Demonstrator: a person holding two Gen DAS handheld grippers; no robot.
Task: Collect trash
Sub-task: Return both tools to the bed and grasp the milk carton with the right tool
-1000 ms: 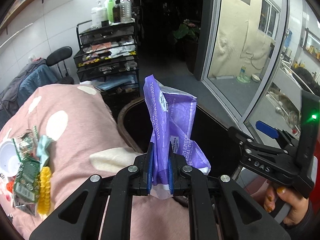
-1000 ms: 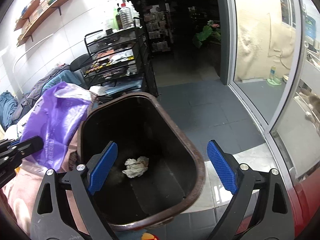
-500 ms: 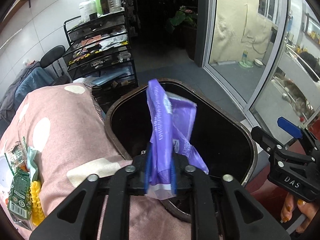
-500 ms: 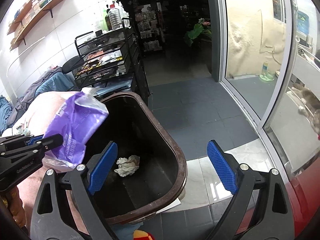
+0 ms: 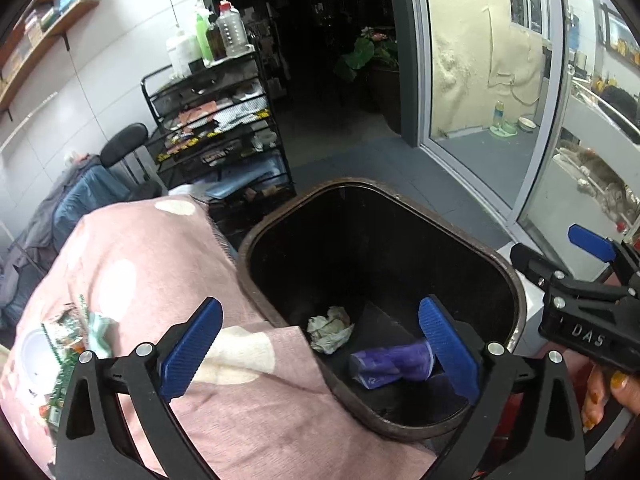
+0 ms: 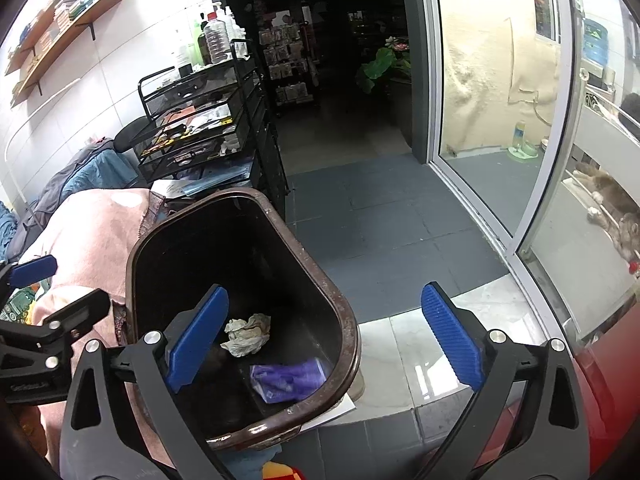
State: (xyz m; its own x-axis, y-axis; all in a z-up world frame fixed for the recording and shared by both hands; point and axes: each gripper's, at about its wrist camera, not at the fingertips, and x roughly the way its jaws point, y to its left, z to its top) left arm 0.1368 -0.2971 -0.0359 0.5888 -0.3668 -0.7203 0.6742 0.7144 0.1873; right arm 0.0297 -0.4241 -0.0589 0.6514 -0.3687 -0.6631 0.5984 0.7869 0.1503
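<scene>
Lying on the bin (image 5: 496,264) floor, the purple wrapper (image 5: 390,364) sits near the wall closest to the cameras, just beside a crumpled paper wad (image 5: 330,328); whether the two touch is hard to tell. From the right wrist view the wrapper (image 6: 288,378) lies to the right of the wad (image 6: 246,334), both deep inside the dark brown bin (image 6: 344,320). The left gripper (image 5: 320,344) hangs over the bin's near rim with its blue pads spread wide and nothing between them. The right gripper (image 6: 324,340) is likewise wide open and holds nothing, above the bin's right rim. A pink cloth (image 5: 140,264) with pale spots butts against the bin's left side, and more trash (image 5: 60,352) lies at its left edge.
</scene>
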